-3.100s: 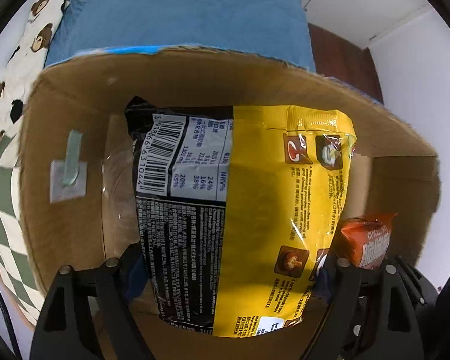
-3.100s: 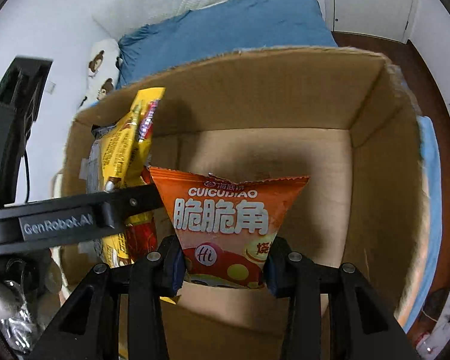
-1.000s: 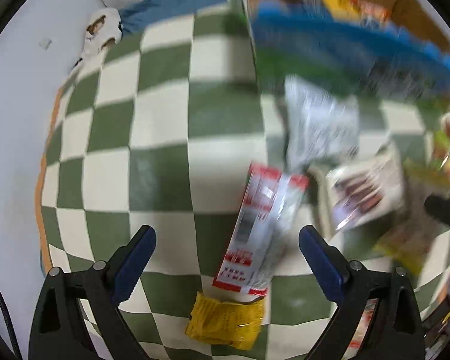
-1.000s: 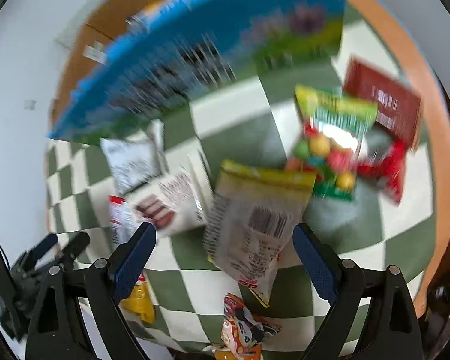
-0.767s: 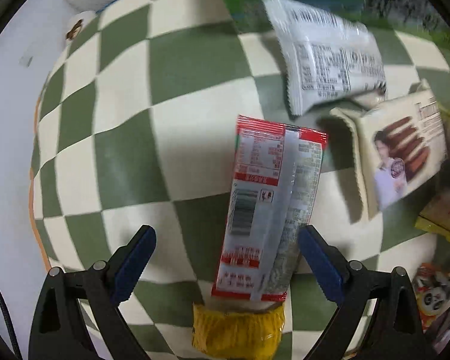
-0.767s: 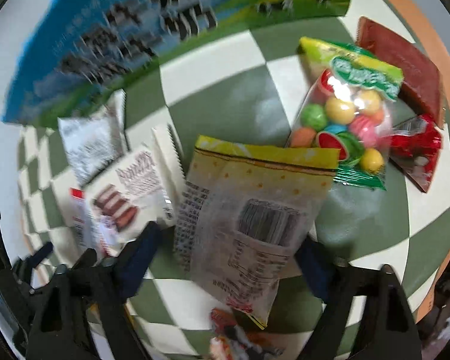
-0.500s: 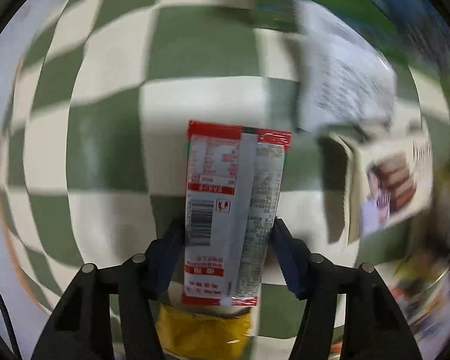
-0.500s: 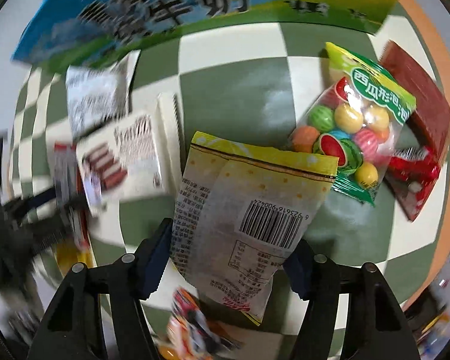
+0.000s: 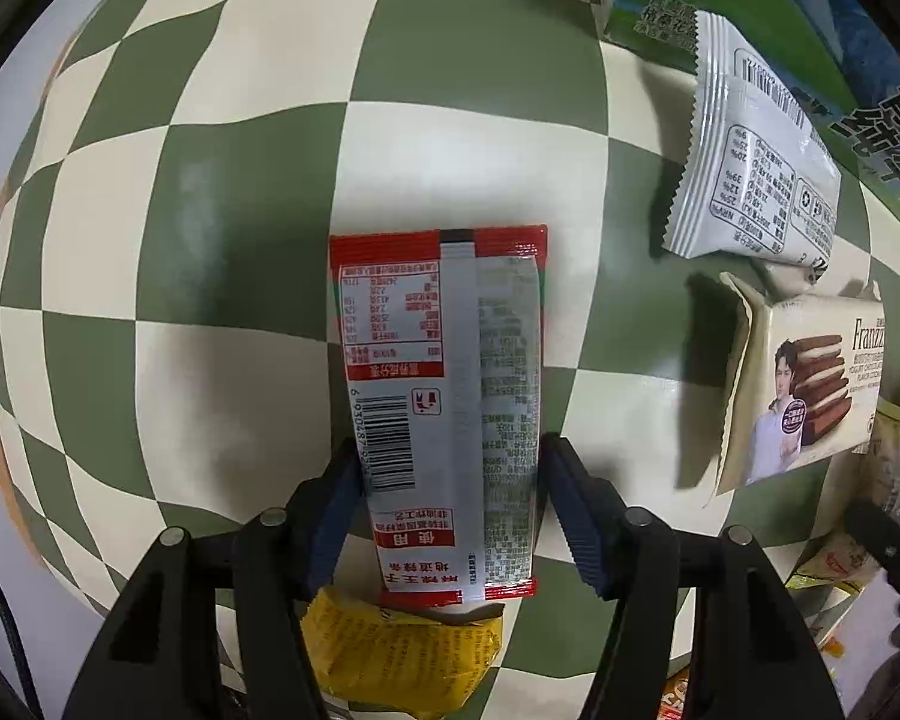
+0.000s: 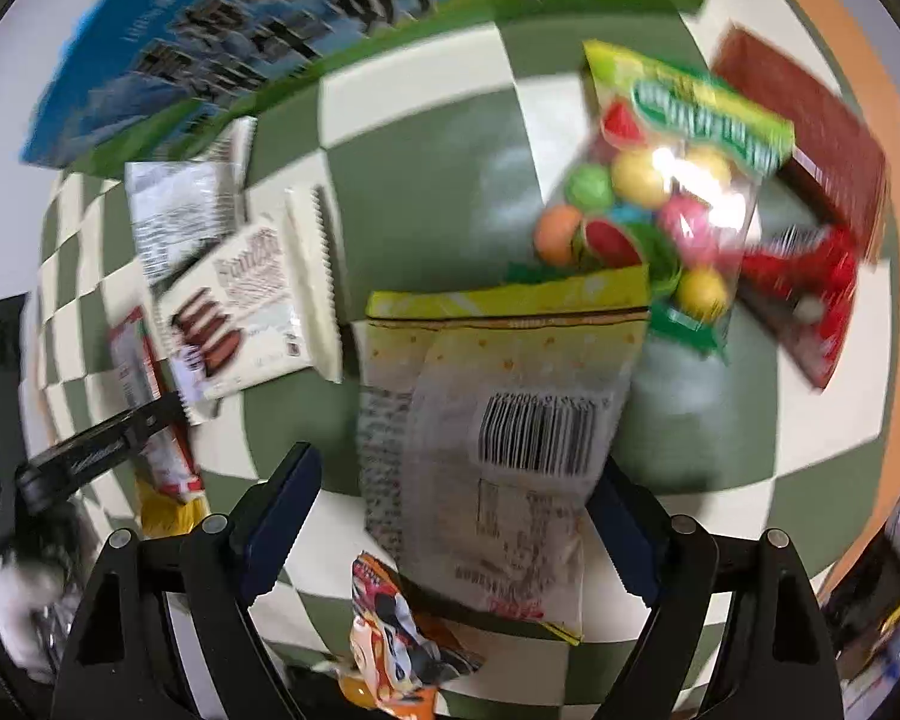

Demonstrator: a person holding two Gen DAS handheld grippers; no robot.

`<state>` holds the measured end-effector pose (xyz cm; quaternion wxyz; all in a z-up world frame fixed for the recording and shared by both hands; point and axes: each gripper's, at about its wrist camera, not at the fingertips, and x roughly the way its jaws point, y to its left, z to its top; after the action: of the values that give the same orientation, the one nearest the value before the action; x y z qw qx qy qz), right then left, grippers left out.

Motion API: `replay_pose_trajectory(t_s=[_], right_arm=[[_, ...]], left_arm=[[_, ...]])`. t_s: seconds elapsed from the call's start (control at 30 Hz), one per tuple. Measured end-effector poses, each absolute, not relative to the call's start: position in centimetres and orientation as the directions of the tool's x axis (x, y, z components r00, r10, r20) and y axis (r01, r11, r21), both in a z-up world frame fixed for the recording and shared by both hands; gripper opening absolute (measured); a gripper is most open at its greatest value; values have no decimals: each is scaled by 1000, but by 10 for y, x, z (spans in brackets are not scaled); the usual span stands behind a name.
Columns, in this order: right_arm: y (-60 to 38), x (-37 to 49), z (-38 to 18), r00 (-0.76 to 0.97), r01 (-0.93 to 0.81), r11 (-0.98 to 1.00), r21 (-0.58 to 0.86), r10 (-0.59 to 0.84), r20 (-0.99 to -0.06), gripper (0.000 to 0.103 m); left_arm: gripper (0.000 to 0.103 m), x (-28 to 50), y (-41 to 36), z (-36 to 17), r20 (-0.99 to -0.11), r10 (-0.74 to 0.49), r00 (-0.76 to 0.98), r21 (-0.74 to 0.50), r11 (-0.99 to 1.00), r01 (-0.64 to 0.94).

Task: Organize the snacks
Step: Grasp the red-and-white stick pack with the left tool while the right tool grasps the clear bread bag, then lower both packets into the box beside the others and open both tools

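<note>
On the checkered cloth (image 9: 258,180), the long sachet (image 9: 444,396) lies lengthwise between the 2 fingers of the left gripper (image 9: 450,510), its near end overlapping a crinkled packet (image 9: 402,660). To the sachet's right lies the biscuit pack (image 9: 804,396), and beyond that a foil pouch (image 9: 756,150) that leans against the printed carton (image 9: 822,42) at the cloth's far edge.

In the right wrist view, the barcode pouch (image 10: 498,444) lies between the fingers of the right gripper (image 10: 456,522), over a cartoon packet (image 10: 390,642) at its near end. Its far corner overlaps the candy-ball bag (image 10: 666,204), which lies partly on 2 flat wrappers (image 10: 822,180) further right. The biscuit pack sits left of the barcode pouch.
</note>
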<state>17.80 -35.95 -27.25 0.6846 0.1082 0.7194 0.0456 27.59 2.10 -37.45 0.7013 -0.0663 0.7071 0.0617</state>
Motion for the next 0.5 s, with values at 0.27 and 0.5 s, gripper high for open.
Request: replay_pose_trajectory(t_s=[0.27,0.5], right_arm=[[-360,167,-267,44,70,985,158,155,-987,54],[-380,155,-241,75,57,970,235,230,-970,46]], left_arm=[[44,256,-5,-357,-999,6,39,-2,982,-190],[44,226,-31,-322,-995,-28,95,-44,985,-169]])
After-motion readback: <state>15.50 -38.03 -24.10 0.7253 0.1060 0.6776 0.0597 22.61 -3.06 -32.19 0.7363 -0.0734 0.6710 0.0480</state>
